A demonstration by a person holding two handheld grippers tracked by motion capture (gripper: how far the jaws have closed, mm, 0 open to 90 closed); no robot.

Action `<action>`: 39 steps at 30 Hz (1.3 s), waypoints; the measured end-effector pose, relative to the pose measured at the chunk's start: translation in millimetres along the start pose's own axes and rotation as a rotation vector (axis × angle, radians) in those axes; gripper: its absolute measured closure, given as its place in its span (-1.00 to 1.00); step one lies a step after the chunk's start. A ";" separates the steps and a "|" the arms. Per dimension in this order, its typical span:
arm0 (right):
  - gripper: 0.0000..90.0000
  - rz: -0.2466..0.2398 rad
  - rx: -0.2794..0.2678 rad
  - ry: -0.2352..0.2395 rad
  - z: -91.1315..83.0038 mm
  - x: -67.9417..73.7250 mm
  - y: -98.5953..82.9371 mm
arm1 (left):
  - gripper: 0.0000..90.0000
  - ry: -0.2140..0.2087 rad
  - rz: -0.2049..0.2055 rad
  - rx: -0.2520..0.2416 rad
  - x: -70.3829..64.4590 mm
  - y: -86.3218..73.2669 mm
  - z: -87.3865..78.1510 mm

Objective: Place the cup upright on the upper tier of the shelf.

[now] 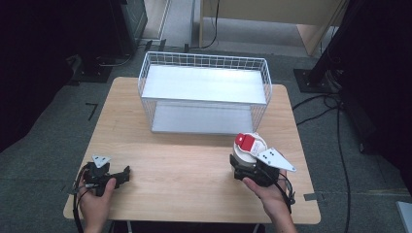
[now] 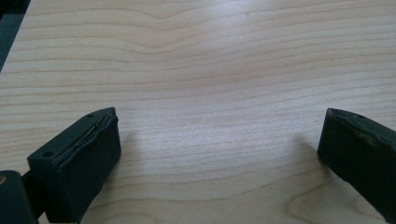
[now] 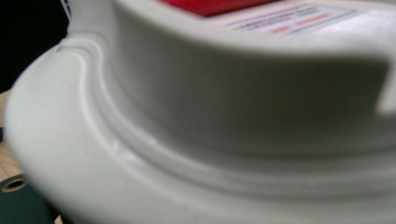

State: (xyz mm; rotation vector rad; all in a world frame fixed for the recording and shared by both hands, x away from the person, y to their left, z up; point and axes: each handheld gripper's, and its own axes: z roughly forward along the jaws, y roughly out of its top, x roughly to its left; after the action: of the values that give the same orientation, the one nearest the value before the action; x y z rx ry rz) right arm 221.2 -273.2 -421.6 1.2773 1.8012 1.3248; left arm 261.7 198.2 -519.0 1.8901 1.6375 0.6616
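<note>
Right gripper (image 1: 248, 162) grasps white container (image 1: 250, 145) — red lid up. Left gripper (image 2: 219, 154) released, idle on worktop (image 1: 194, 160). Keep container level — lift clear toward wire basket (image 1: 204, 63).

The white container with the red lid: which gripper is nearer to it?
Right. The right gripper is at the white container with the red lid, which fills its view. The left gripper is open over bare wood, far across the table.

On the wooden table (image 1: 194, 160), a wire basket (image 1: 204, 92) stands at the far middle, the left gripper (image 1: 127, 174) near-left, and a round container (image 1: 248, 150) near-right before the basket's right corner.
</note>
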 end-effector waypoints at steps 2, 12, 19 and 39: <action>-0.84 -0.015 -0.012 0.005 2.6 4.3 8.9 | -1.00 0.000 0.000 0.001 0.0 0.0 -0.1; -0.84 -0.016 -0.046 0.019 11.0 14.0 36.8 | -1.00 0.001 0.002 -0.001 0.1 0.0 0.0; -0.83 -0.013 -0.065 0.024 17.9 18.3 60.7 | -1.00 0.001 0.002 0.001 0.2 0.1 -0.1; -0.75 -0.034 -0.129 0.038 34.5 32.2 104.8 | -1.00 0.001 0.001 0.000 0.1 0.1 0.0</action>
State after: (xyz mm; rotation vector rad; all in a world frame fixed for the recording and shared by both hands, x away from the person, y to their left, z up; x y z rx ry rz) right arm 275.9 -223.9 -333.4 1.1554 1.7245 1.4313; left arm 261.8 198.2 -518.9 1.8913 1.6373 0.6623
